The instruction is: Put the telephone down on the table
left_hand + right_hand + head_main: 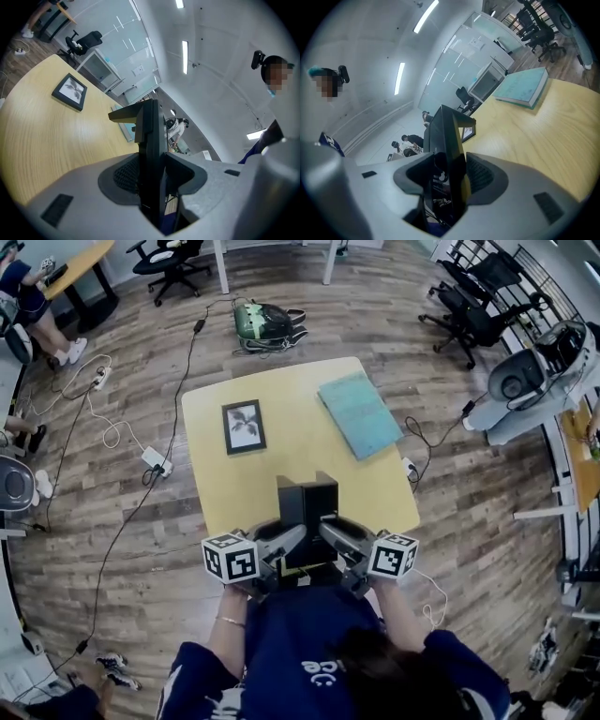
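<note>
A black telephone (pixel 307 510) stands on edge over the near edge of the yellow table (pixel 281 390), held from both sides. My left gripper (pixel 284 545) is shut on its left part and my right gripper (pixel 335 536) on its right part. In the left gripper view the telephone (pixel 150 136) is a dark slab pinched between the pads of the left gripper (pixel 152 185). The right gripper view shows the same slab, the telephone (pixel 446 136), clamped in my right gripper (pixel 450 183). Whether its underside touches the table is hidden.
A framed picture (pixel 244 426) lies on the table's middle left and a teal book (pixel 359 414) at its far right. Cables, a power strip (pixel 153 461) and a bag (pixel 267 324) lie on the floor around. Office chairs stand at the far right.
</note>
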The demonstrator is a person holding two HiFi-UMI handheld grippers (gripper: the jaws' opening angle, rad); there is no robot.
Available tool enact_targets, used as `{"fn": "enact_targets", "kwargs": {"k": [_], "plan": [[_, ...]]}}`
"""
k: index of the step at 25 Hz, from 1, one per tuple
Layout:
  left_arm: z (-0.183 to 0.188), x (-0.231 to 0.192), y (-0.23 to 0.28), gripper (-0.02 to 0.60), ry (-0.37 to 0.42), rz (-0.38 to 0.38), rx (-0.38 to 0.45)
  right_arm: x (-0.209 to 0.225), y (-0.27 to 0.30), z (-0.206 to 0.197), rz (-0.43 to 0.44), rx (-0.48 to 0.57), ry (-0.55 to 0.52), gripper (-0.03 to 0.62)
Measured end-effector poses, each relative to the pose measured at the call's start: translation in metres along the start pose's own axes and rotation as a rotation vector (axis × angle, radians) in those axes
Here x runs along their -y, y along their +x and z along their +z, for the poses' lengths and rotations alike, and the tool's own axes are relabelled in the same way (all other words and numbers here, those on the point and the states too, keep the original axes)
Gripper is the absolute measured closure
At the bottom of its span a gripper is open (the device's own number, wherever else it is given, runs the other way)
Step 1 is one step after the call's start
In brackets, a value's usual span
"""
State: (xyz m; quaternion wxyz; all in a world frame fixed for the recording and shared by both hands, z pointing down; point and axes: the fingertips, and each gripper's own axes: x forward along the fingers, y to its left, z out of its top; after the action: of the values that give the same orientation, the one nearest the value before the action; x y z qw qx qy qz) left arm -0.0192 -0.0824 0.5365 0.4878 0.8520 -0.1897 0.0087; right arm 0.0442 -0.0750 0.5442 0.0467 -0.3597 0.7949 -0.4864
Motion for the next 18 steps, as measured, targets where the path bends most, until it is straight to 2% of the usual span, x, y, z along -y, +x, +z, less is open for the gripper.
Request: {"fn": "enact_targets", "kwargs": {"k": [5,12,18], "plan": [[0.019,-0.002,0.009,0.407,0.004,0.023,0.041,0.004,0.009,0.022,0.028,-0.023,-0.02,0.375],[0.046,-0.004,0.027,0.405,0.038,0.042,0.054,0.011,0.016,0.053,0.054,-0.026,-0.034,0.375],[0.063,-0.012,0.046,0.407,0.02,0.042,0.093,0.025,0.023,0.078,0.055,-0.046,-0.066,0.376]]}}
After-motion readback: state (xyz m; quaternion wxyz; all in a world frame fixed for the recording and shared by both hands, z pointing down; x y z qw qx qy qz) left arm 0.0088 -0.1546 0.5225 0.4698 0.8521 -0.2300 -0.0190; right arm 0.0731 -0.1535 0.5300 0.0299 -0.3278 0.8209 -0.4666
